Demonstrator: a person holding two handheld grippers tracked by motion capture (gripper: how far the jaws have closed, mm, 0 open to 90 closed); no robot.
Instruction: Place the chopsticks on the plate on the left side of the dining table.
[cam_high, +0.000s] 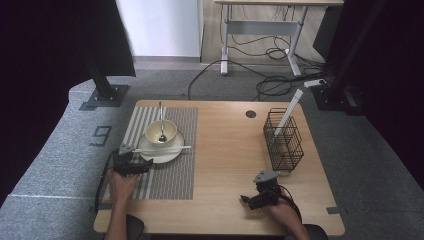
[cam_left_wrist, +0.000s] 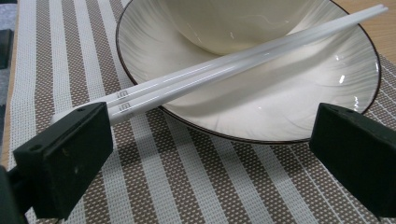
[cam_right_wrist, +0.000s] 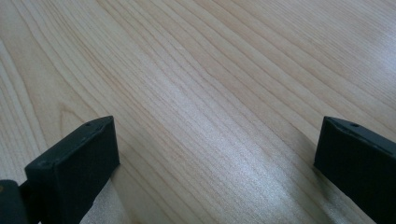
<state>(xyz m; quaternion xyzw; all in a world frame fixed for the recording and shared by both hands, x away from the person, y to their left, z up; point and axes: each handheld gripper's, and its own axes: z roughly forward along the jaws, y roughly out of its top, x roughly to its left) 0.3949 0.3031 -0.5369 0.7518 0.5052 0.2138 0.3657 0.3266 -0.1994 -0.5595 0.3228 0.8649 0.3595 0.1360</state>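
two white chopsticks (cam_left_wrist: 196, 77) lie across the plate (cam_left_wrist: 280, 112); left tool (cam_left_wrist: 210, 154) gapes beside them; right tool (cam_right_wrist: 217, 163) gapes over bare table (cam_right_wrist: 210, 70).

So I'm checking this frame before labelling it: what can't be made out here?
- Chopsticks: near ends hidden behind the left tool's jaw in the left gripper view, so contact is unclear.
- Bowl: top cut off by that view's upper edge.
- Spoon: too small in the high view to judge.
- Basket: its white stick's foot is blurred behind the wires.
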